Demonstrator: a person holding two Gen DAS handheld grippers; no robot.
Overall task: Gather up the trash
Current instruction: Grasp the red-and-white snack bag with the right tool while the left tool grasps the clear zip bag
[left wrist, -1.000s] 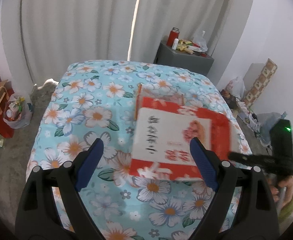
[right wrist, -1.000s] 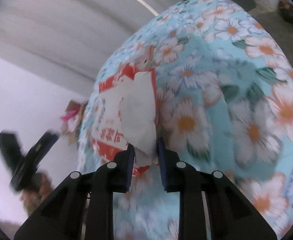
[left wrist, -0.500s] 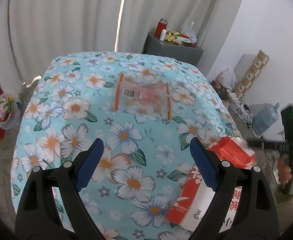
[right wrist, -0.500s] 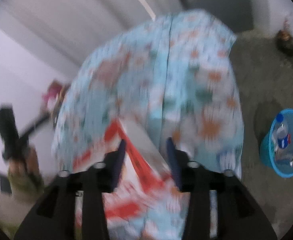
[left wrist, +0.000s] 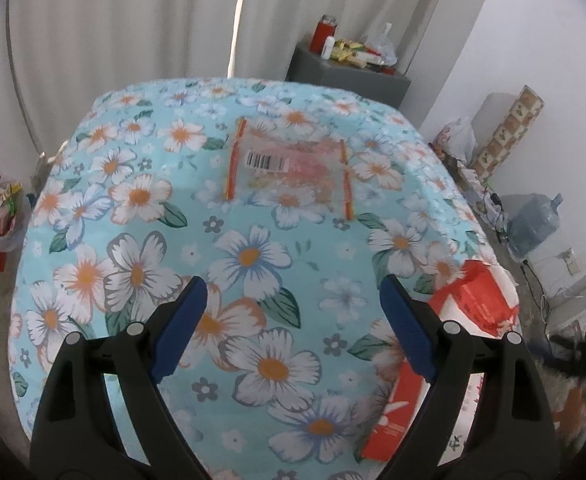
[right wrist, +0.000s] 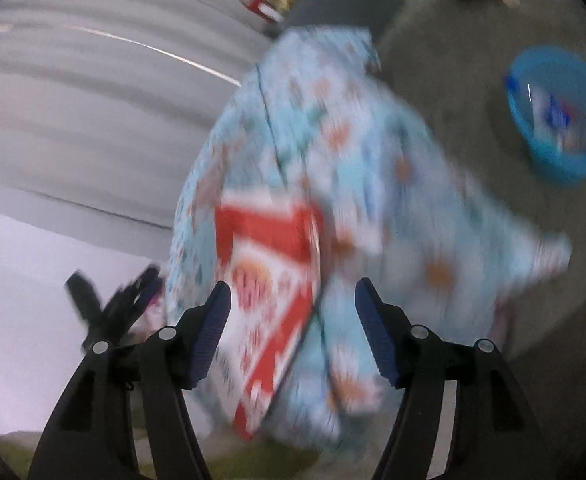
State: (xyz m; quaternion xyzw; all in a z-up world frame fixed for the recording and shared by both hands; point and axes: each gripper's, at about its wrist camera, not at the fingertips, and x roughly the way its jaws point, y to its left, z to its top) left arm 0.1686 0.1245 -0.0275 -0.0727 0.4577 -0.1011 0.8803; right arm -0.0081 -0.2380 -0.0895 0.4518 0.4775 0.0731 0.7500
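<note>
Two pieces of trash are visible outside the blue basket, which sits on the floor well off to the upper right of the right gripper and already holds a few items, among them what looks like a bottle. By my reckoning the job is partly done, with at least these two pieces left.

Largest is the red and white box. It hangs at the edge of the flowered tabletop, ahead of and between the right jaws, which are opening with their pads clear of it, so it seems to be dropping free. From the left gripper it shows just outside the right-hand jaw, tipped over the tabletop's corner. Its long axis runs steeply, from upper left down toward the lower middle in the blurred right wrist view; whether it falls toward the basket I cannot tell.

Smaller is the clear plastic bag with orange edges and a barcode label, lying flat well ahead of the left jaws, which stand spread wide and empty. Its long axis runs crosswise to them, orange strips at either end.
</note>
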